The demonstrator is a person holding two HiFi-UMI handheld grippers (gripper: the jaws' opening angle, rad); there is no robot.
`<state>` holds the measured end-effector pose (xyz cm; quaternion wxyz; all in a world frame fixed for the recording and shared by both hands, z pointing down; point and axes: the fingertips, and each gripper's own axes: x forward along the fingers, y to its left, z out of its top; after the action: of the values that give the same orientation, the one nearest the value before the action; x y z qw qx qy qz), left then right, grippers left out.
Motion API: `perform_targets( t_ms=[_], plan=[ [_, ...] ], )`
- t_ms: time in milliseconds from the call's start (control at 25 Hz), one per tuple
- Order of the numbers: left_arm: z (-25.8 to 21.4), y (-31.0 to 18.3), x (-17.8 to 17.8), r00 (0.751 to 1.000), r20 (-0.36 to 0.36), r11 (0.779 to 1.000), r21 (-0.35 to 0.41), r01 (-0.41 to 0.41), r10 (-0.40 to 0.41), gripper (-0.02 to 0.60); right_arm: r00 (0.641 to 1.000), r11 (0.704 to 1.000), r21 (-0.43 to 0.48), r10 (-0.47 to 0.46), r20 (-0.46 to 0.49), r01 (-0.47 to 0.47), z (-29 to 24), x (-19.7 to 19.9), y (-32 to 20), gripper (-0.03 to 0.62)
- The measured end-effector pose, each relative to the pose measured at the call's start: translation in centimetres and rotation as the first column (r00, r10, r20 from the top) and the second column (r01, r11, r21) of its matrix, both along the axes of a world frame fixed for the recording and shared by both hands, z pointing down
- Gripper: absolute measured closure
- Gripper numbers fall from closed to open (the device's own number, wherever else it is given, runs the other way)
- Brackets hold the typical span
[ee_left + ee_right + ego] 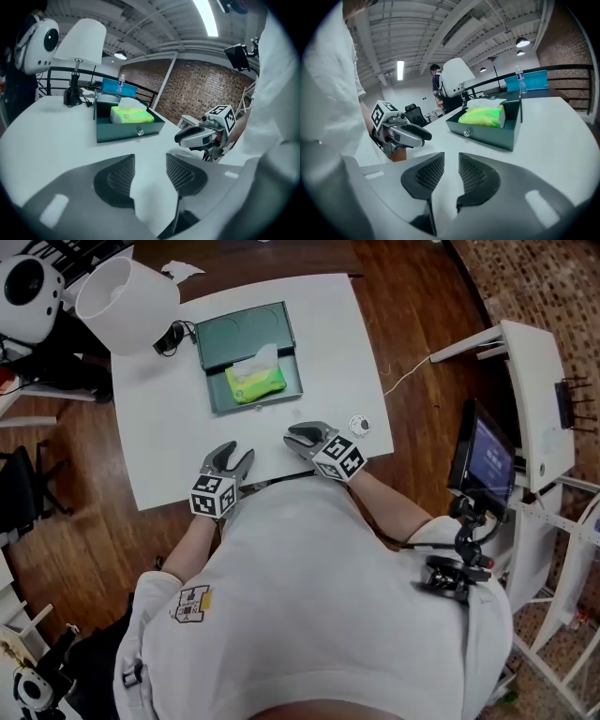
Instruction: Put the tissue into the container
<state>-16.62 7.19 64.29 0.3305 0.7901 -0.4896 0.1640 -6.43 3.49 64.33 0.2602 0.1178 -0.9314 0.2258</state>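
A green-yellow tissue pack (pixel 255 381) with a white sheet sticking up lies inside the dark green container (pixel 217 399), a drawer-like box at the far middle of the white table (pixel 169 456). Both grippers rest near the table's front edge, well short of the box. My left gripper (pixel 232 454) stands open with nothing between its jaws, seen close up (pixel 150 161). My right gripper (pixel 298 437) has a narrow gap and is also empty (pixel 451 161). The tissue pack (pixel 132 115) and container (pixel 487 133) show ahead in both gripper views.
A white lamp shade (pixel 127 298) stands at the table's far left corner beside a black base with cables. A small round object (pixel 360 426) lies right of my right gripper. A monitor (pixel 487 460) on a white stand sits off the table's right side.
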Motion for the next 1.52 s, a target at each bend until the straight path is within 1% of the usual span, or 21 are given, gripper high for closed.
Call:
perform_targets(
  t_ms=[40, 80, 160, 200, 280, 480, 640, 720, 800, 880, 1040, 1520],
  plan=[
    [0.3, 0.1, -0.1, 1.0, 0.01, 1.0, -0.009, 0.006, -0.006, 0.391, 1.0, 1.0, 0.001, 0.0, -0.011, 0.0, 0.3, 0.1, 0.1, 0.507],
    [0.5, 0.1, -0.4, 1.0, 0.022, 1.0, -0.018, 0.016, -0.015, 0.444, 1.0, 1.0, 0.003, 0.0, -0.022, 0.0, 0.6, 0.2, 0.2, 0.521],
    [0.9, 0.4, -1.3, 0.998, 0.05, 0.999, -0.032, 0.04, -0.039, 0.573, 0.999, 1.0, 0.007, -0.002, -0.039, 0.003, 1.1, 0.0, 0.4, 0.544],
    [1.0, 0.5, -1.7, 0.997, 0.062, 0.998, -0.036, 0.048, -0.046, 0.581, 0.999, 1.0, 0.009, -0.006, -0.045, 0.006, 1.2, -0.2, 0.4, 0.553],
    [1.0, 0.9, -1.7, 0.997, 0.07, 0.998, -0.043, 0.045, -0.042, 0.581, 0.998, 1.0, 0.015, -0.013, -0.057, 0.014, 1.4, -0.3, 0.5, 0.579],
    [1.0, 0.8, -0.9, 0.997, 0.067, 0.998, -0.053, 0.03, -0.026, 0.581, 0.998, 1.0, 0.024, -0.016, -0.068, 0.017, 1.0, 0.2, 0.1, 0.588],
    [1.3, 0.5, -1.6, 0.995, 0.085, 0.997, -0.052, 0.059, -0.055, 0.581, 0.996, 0.997, 0.033, -0.062, -0.062, 0.064, 1.2, -0.8, -0.4, 0.591],
    [1.9, 0.7, -0.4, 0.996, 0.08, 0.997, -0.057, 0.049, -0.045, 0.581, 0.995, 0.998, 0.03, -0.059, -0.075, 0.062, 1.7, 0.5, -0.1, 0.592],
    [1.9, 0.7, 0.3, 0.997, 0.073, 0.998, -0.057, 0.02, -0.015, 0.581, 0.996, 0.999, 0.027, -0.034, -0.087, 0.036, 1.7, 1.5, 0.1, 0.592],
    [1.4, 0.7, -0.3, 0.997, 0.074, 0.999, -0.052, 0.004, 0.0, 0.581, 0.996, 0.999, 0.03, -0.026, -0.085, 0.029, 1.4, 0.8, 0.2, 0.594],
    [0.8, 0.7, -1.8, 0.997, 0.081, 0.999, -0.046, 0.021, -0.017, 0.581, 0.994, 0.997, 0.041, -0.061, -0.093, 0.065, 1.2, -0.7, 0.1, 0.593],
    [0.9, 0.4, -1.9, 0.997, 0.071, 0.999, -0.047, 0.018, -0.015, 0.581, 0.99, 0.996, 0.053, -0.069, -0.121, 0.076, 1.2, -0.8, -0.3, 0.594]
  ],
)
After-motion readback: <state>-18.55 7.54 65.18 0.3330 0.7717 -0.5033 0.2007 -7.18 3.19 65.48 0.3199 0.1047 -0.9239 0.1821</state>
